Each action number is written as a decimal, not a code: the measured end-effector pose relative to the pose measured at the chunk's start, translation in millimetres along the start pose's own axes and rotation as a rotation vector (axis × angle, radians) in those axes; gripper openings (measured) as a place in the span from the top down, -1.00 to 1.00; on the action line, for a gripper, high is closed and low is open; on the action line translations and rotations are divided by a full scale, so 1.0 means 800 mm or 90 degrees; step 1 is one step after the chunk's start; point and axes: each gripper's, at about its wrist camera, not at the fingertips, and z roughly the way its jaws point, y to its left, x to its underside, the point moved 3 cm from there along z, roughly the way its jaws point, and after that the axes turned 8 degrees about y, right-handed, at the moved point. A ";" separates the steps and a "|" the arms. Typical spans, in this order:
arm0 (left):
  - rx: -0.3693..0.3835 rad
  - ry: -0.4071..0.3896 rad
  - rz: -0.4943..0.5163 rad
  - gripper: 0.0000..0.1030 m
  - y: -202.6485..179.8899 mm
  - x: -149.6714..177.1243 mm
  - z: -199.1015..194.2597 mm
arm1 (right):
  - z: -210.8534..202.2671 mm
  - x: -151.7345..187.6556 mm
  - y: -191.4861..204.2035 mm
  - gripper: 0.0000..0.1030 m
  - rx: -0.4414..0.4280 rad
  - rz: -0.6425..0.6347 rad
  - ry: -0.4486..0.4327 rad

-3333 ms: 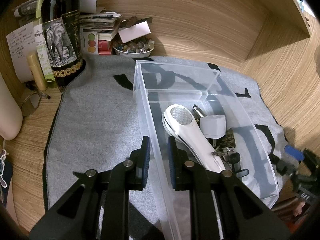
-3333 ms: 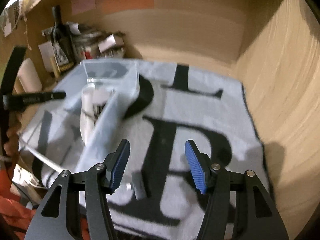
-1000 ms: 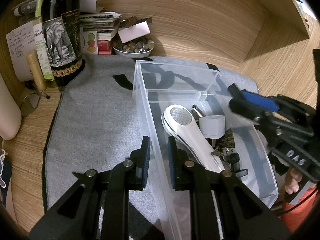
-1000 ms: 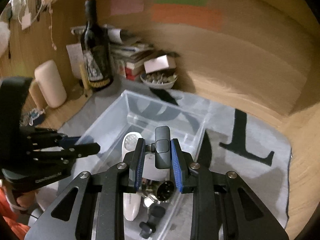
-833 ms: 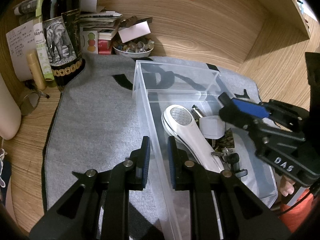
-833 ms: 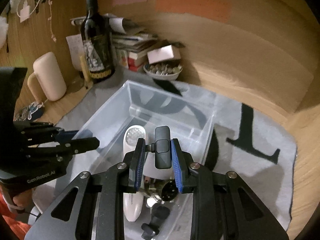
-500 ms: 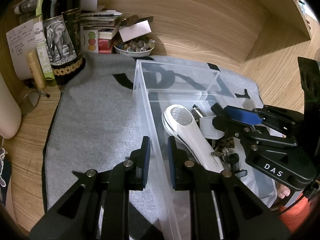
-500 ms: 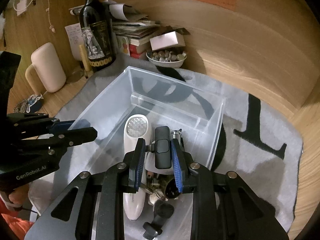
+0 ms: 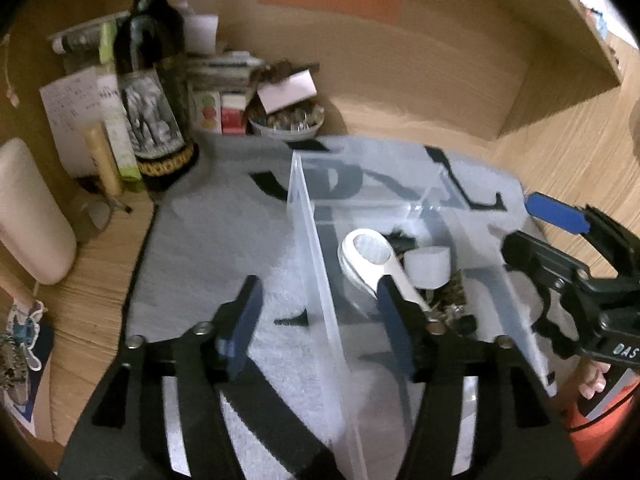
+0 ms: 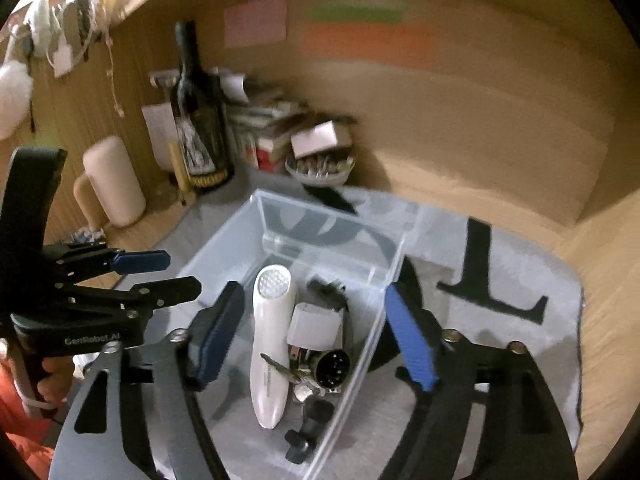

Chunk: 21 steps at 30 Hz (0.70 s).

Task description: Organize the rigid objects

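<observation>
The sorting looks close to finished. Several hard items already lie together in the clear plastic bin [image 10: 280, 240], and no loose item shows on the grey mat [image 10: 500, 360] around it, so little seems left beyond a last check or tidying.

The bin sits in the middle of the mat on the wooden table [image 9: 96, 264], its long side running from near to far. Its walls are see-through and thin, with a low divider across the far end; the far compartment looks bare. In the near part lies a white handheld device [image 10: 272, 340] with a dotted round head pointing far, and just right of it a white cube-shaped adapter [image 10: 316, 326]. Near these sits a tangle of small dark and metal pieces [image 10: 320, 376], including a round black connector and a black knob-like part; I cannot tell exactly what each is.

The left gripper [image 9: 320, 316] is spread wide and holds nothing, its fingers straddling the bin's left wall without clearly touching it. The right gripper [image 10: 312, 336] is also spread wide and empty, hanging above the bin's contents.

At the far left of the table stand a dark wine bottle [image 9: 156, 92], a stack of books, a small bowl [image 9: 286, 124] of pebble-like bits and a cream cylinder [image 9: 32, 216].
</observation>
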 end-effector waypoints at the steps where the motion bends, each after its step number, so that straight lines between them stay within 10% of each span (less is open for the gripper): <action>1: 0.001 -0.013 -0.001 -0.32 -0.002 -0.001 -0.010 | -0.010 0.001 -0.001 -0.51 0.003 0.002 -0.013; 10: -0.012 -0.173 0.067 -0.87 -0.060 0.008 -0.105 | -0.094 0.015 -0.016 -0.99 0.018 0.034 -0.128; 21: -0.006 -0.296 0.074 -1.00 -0.107 0.043 -0.171 | -0.171 0.055 -0.036 -1.00 0.054 0.084 -0.229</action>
